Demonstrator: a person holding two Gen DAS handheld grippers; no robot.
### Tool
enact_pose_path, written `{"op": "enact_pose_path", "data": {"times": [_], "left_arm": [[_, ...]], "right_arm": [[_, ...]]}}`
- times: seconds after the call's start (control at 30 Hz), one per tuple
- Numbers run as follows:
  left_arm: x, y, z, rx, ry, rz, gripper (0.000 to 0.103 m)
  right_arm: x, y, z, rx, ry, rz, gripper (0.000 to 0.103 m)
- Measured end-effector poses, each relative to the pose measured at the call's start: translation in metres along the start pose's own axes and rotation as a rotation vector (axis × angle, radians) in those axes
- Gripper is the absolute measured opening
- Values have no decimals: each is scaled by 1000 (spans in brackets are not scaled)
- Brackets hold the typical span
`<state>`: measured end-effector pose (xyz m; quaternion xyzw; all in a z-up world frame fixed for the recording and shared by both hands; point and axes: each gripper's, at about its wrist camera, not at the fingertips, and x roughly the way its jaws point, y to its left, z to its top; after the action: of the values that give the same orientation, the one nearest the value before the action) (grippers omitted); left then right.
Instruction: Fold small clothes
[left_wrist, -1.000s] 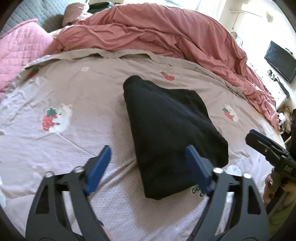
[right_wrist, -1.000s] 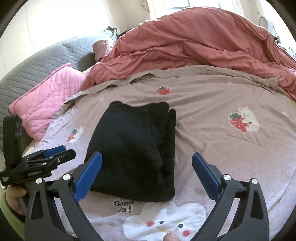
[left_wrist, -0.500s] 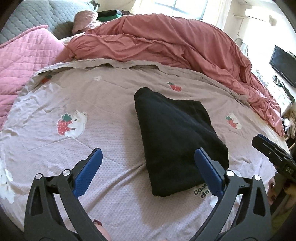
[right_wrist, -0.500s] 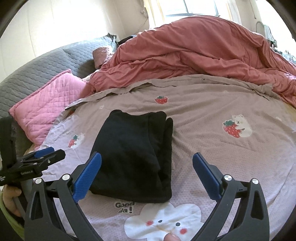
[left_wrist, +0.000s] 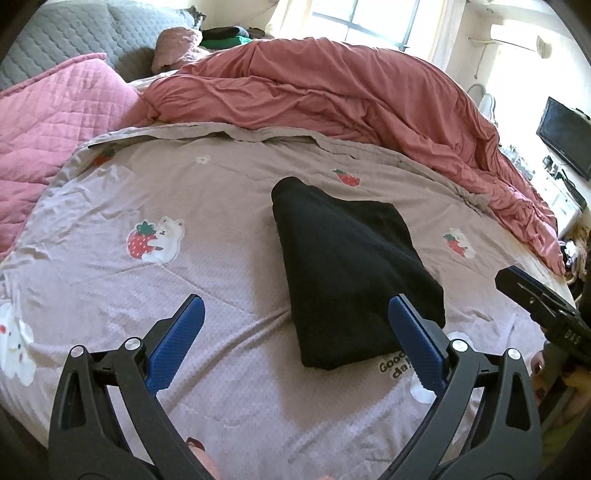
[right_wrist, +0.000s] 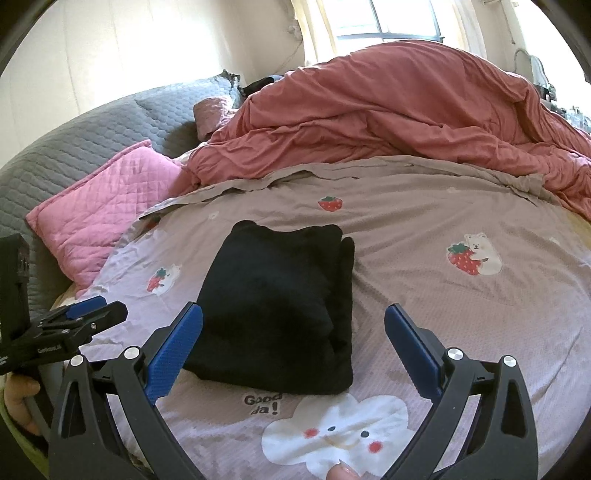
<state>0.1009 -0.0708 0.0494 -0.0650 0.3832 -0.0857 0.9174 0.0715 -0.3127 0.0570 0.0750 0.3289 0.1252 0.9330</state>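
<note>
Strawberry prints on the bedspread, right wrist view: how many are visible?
3: one strawberry beyond the folded black garment, one with a bear to its right, one to its left. The garment may hide others.

We carry black plastic two-finger grippers (left_wrist: 295, 347) with blue ribbed pads (right_wrist: 173, 354), silver screws (right_wrist: 454, 353), white lettering, and a yellow-green sleeve (right_wrist: 11, 435).

Black garment (left_wrist: 347, 266) folded into compact bundle, flat on bedspread (left_wrist: 221, 184)
</note>
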Motion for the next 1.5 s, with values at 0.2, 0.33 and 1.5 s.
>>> {"op": "enact_pose_path", "data": {"times": [0.2, 0.33, 1.5], "left_arm": [[-14, -3, -9, 9, -20, 6, 93], [-20, -3, -13, 14, -32, 11, 93], [-28, 9, -77, -14, -13, 45, 93]], "right_arm": [[-7, 10, -6, -20, -6, -4, 98], [-11, 13, -8, -21, -14, -8, 98], [-37, 23, -74, -32, -57, -148, 98]]}}
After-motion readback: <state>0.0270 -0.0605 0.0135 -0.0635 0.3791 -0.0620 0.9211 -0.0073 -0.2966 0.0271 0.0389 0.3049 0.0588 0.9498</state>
